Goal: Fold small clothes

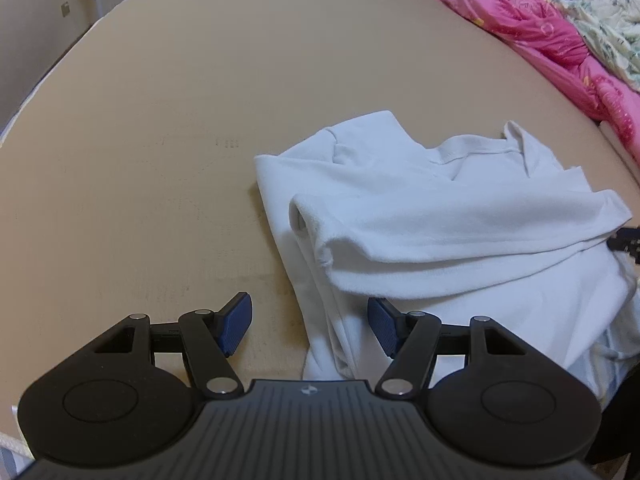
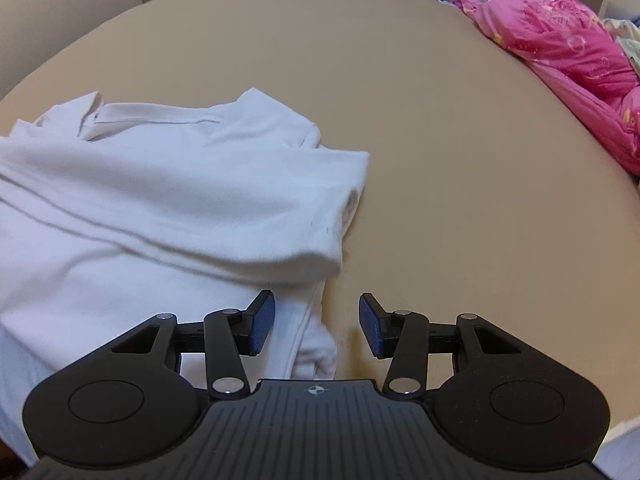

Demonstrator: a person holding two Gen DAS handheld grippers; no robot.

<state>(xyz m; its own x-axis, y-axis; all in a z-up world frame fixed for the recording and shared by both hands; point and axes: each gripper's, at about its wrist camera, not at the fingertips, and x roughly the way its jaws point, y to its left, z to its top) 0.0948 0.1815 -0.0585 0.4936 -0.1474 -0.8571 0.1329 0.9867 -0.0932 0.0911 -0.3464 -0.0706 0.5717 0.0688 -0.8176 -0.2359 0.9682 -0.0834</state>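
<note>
A white garment [image 1: 460,216] lay partly folded on the tan surface [image 1: 160,160], one layer doubled across its middle and the collar at its far edge. The left tool [image 1: 310,326] hung over the garment's near left corner, jaws released, with the cloth's edge between its blue pads [image 1: 236,324] but not pinched. The right tool [image 2: 317,324] stood at the garment's near right hem, likewise released and gripping nothing. Beyond the garment's right side, a pink quilt [image 1: 532,28] lay bunched along the surface's edge.
</note>
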